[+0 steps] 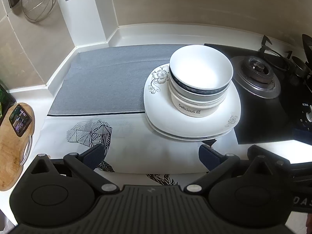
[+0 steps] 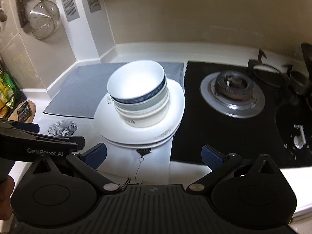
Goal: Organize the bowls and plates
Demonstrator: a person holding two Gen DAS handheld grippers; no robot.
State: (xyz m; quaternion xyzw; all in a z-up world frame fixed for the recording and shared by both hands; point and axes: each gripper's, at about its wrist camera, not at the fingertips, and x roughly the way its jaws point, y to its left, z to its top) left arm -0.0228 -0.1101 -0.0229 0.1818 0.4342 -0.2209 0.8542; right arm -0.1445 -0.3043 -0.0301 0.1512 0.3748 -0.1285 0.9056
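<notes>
The white worktop (image 1: 136, 33) carries a black gas hob (image 1: 261, 105) on the right and a grey mat (image 1: 105, 81) on the left, with a white cloth printed in black lines (image 1: 124, 140) laid in front of the mat. A stack of white plates (image 1: 193, 124) with grey flower prints sits where mat, cloth and hob meet, its right edge touching the hob. On the plates stands a nest of bowls (image 1: 198, 81): a white one lettered "Delicious" at the bottom, a grey-banded one above it, and a dark-banded one on top.

The left gripper (image 1: 150, 154) hangs over the printed cloth, its fingers (image 1: 94, 155) spread wide and empty; the stack lies ahead of them, nearer the right finger, apart from both. The right gripper (image 2: 154, 156) also has its fingers (image 2: 211, 157) wide apart with nothing between; the plates lie just ahead, towards its left finger, not touching.
</notes>
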